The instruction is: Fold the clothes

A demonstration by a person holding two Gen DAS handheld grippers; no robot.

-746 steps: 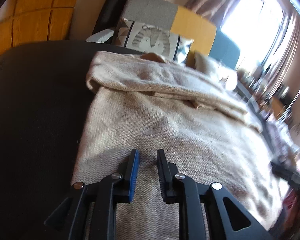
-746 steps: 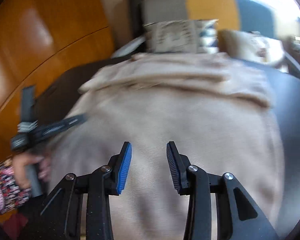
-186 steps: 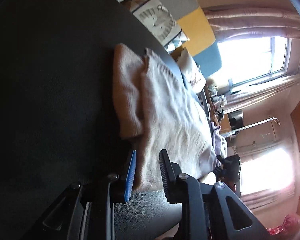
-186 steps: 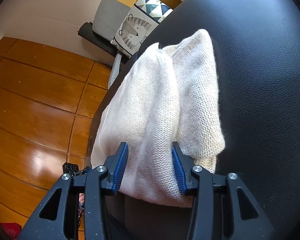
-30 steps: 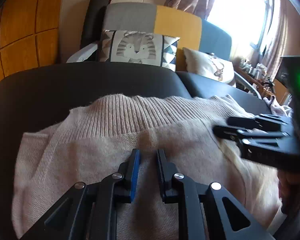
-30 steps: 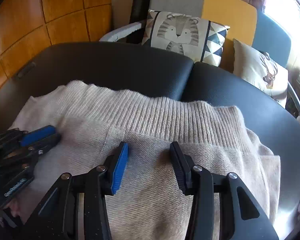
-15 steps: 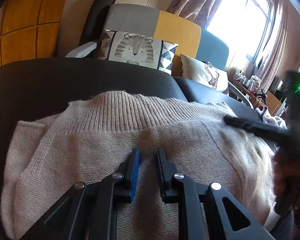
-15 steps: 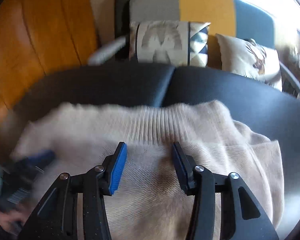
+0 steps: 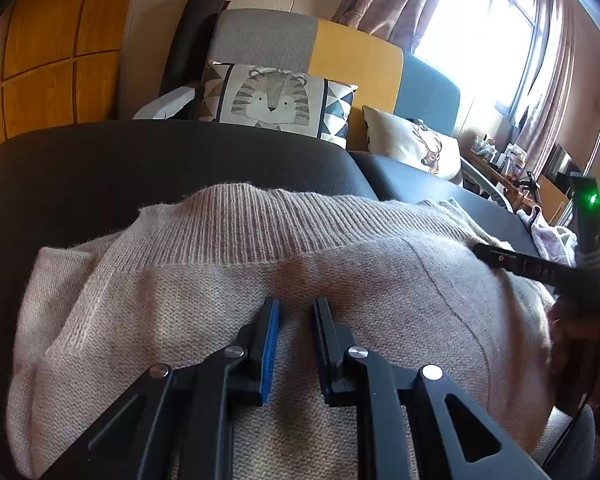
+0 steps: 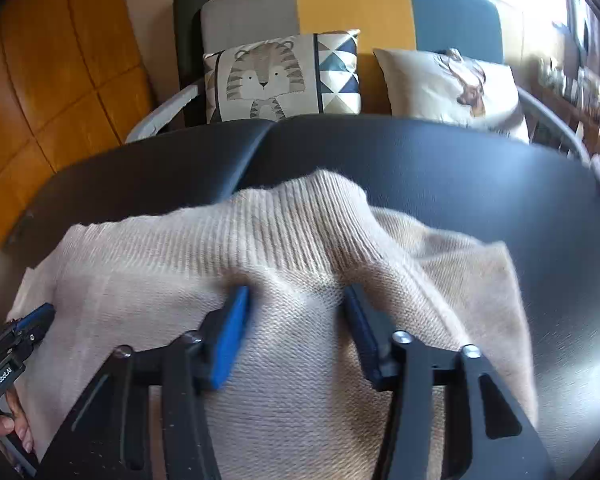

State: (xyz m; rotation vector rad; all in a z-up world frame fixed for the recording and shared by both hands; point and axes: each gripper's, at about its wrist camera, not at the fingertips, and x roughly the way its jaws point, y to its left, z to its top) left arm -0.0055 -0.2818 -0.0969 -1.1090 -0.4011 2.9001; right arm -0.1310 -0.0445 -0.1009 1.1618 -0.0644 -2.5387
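Observation:
A beige knit sweater [image 9: 220,248] lies folded on a black leather seat [image 9: 140,152], its ribbed hem toward the far side. My left gripper [image 9: 296,304] rests on the sweater's middle, its jaws a narrow gap apart with only flat knit showing between them. My right gripper [image 10: 296,292] presses down on the sweater [image 10: 284,232] near its right part. Its jaws are opening wide, and a hump of knit stands between them without being pinched. The right gripper's fingers [image 9: 500,256] show at the edge of the left wrist view, and the left gripper [image 10: 28,328] appears low left in the right wrist view.
Behind the black seat [image 10: 460,168] stands a grey, yellow and blue sofa with a tiger cushion [image 9: 272,100] and a deer cushion [image 9: 412,144]. Wood panels [image 9: 40,60] line the left wall. A cluttered desk [image 9: 500,152] and a pale cloth [image 9: 548,236] lie to the right.
My right gripper has slid to the right across the sweater, rolled a little and spread its jaws wider. The left gripper has stayed where it was.

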